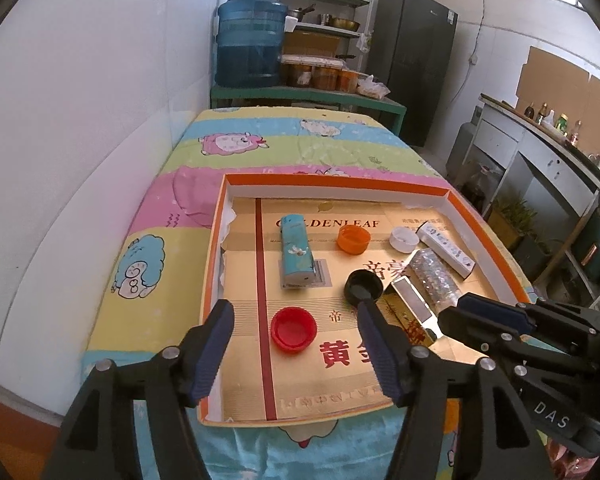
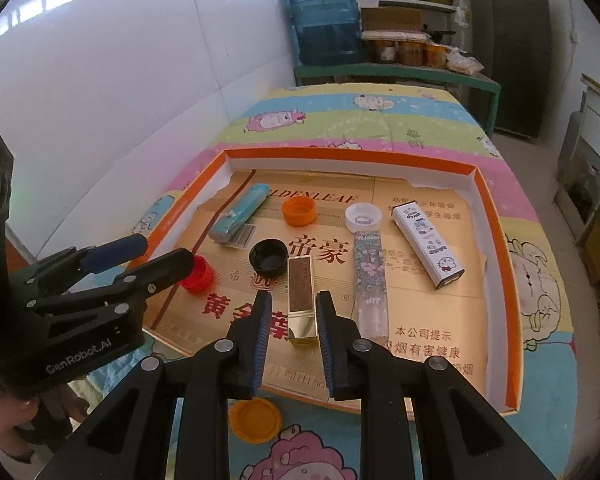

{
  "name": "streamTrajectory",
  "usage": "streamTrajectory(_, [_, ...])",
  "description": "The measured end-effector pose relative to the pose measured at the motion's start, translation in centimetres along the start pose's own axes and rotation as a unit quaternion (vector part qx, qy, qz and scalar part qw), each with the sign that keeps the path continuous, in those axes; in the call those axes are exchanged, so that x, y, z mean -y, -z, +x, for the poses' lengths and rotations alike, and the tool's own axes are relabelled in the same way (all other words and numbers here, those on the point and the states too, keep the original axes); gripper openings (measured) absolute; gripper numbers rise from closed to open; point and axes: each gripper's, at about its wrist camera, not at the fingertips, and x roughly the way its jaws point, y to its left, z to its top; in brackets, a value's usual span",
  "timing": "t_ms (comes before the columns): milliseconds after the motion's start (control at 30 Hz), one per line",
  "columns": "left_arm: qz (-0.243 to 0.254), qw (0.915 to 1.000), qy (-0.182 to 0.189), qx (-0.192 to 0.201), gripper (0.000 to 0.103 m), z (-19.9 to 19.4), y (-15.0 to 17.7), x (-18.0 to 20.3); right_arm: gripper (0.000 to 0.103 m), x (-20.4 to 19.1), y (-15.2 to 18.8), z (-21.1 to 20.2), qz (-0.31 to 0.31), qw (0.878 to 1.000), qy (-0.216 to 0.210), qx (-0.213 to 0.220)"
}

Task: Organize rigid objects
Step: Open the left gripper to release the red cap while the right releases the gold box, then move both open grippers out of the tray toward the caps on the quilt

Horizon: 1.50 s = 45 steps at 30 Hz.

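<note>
Gold box lies flat, brown-panelled, mirror-ended.

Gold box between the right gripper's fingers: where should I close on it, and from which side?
Grip the gold box across its two long side faces, near the shiny near end. It lies flat in the tray, long axis pointing away from the right gripper, whose open fingers already straddle it, so come straight on from the near end.

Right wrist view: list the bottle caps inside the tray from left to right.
red cap → black cap → orange cap → white cap
</note>
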Motion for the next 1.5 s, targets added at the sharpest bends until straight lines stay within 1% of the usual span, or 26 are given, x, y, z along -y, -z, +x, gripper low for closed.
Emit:
streamTrajectory(100, [0.001, 1.0, 0.001, 0.006, 0.064, -0.7, 0.0, 0.2, 0.025, -0.1, 0.1, -0.6, 0.001, 1.0, 0.002, 0.003])
streamTrajectory(133, [0.001, 1.0, 0.001, 0.007, 0.064, -0.9, 0.0, 0.2, 0.028, -0.2, 0.1, -0.8, 0.001, 1.0, 0.003, 0.004])
streamTrajectory(333, [0.005, 0.9999, 0.004, 0.015, 0.064, -2.3, 0.1, 0.6, 0.028, -0.3, 0.6, -2.1, 0.008, 1.0, 0.006, 0.008])
streamTrajectory(533, [0.006, 0.9999, 0.008, 0.013, 0.064, -3.1, 0.5, 0.9, 0.028, -0.4, 1.0, -3.3, 0.011, 1.0, 0.009, 0.013])
streamTrajectory(967, [0.006, 0.9996, 0.006, 0.025, 0.064, -5.5, 1.4, 1.3, 0.028, -1.2, 2.3, -5.9, 0.008, 1.0, 0.013, 0.025])
streamTrajectory(1500, [0.012, 0.9992, 0.009, 0.036, 0.064, -8.0, 2.8, 1.8, 0.029, -2.1, 4.2, -7.8, 0.01, 1.0, 0.013, 0.027])
